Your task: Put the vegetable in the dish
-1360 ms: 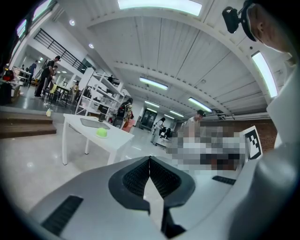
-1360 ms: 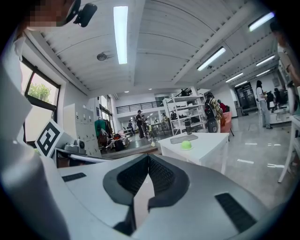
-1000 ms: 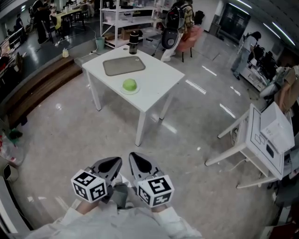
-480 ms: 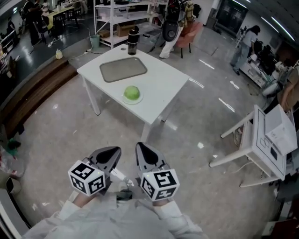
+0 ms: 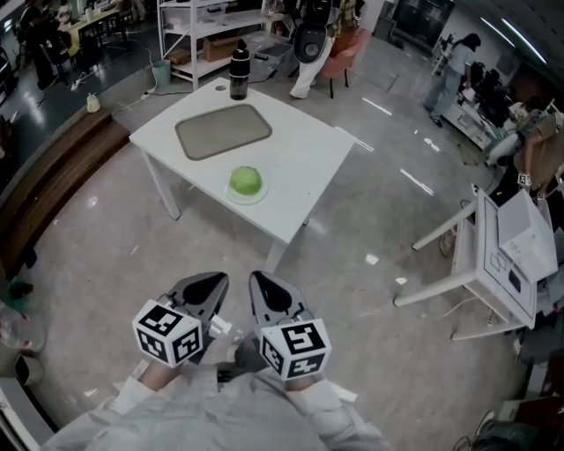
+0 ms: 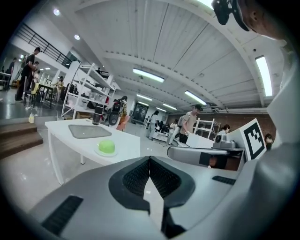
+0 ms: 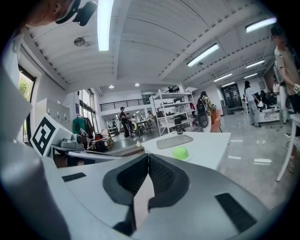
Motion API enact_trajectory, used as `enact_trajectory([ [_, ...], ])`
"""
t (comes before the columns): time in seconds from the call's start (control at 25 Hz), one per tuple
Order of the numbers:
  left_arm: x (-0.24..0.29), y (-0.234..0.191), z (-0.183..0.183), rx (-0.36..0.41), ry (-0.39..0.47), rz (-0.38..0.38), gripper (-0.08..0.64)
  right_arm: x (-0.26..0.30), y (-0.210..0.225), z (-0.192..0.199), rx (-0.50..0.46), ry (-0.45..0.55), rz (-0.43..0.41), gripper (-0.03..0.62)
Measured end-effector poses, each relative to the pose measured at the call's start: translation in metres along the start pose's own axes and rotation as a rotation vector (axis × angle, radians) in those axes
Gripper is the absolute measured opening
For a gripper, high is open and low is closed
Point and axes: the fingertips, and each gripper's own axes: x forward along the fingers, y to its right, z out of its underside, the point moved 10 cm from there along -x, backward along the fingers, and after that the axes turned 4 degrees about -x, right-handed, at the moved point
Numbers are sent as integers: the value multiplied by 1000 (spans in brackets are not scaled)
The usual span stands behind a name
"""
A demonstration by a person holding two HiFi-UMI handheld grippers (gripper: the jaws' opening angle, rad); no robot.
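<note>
A round green vegetable (image 5: 246,181) sits on a small pale plate (image 5: 262,195) near the front of a white table (image 5: 304,158). Behind it on the table lies a flat grey tray (image 5: 222,132). Both grippers are held close to the body, well short of the table and above the floor. My left gripper (image 5: 214,282) and right gripper (image 5: 256,282) are side by side, both shut with nothing between the jaws. The left gripper view shows the vegetable (image 6: 107,146) far ahead of the left gripper (image 6: 150,160). In the right gripper view the vegetable (image 7: 180,152) lies beyond the right gripper (image 7: 148,157).
A black bottle (image 5: 239,72) stands at the table's far corner. A second white table (image 5: 493,264) carrying a box stands to the right. Shelving (image 5: 203,26) and several people are in the background. A dark wooden bench (image 5: 53,176) runs along the left.
The table with the vegetable has come nearer and lower in the head view. Both grippers stay shut and close to the body.
</note>
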Motion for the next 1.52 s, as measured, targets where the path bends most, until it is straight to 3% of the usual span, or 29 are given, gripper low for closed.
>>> enact_trajectory([
  [0.32, 17, -23, 4, -38, -38, -5, 8, 24, 12, 7, 28, -41, 22, 14],
  [0.68, 56, -60, -17, -64, -39, -21, 8, 76, 48, -3, 36, -66, 15, 14],
  [1.08, 129, -112, -63, -98, -20, -55, 8, 156, 106, -29, 33, -94, -28, 14],
  [1.52, 198, -143, -105, -110, -17, -47, 8, 216, 171, -60, 16, -81, -59, 14],
])
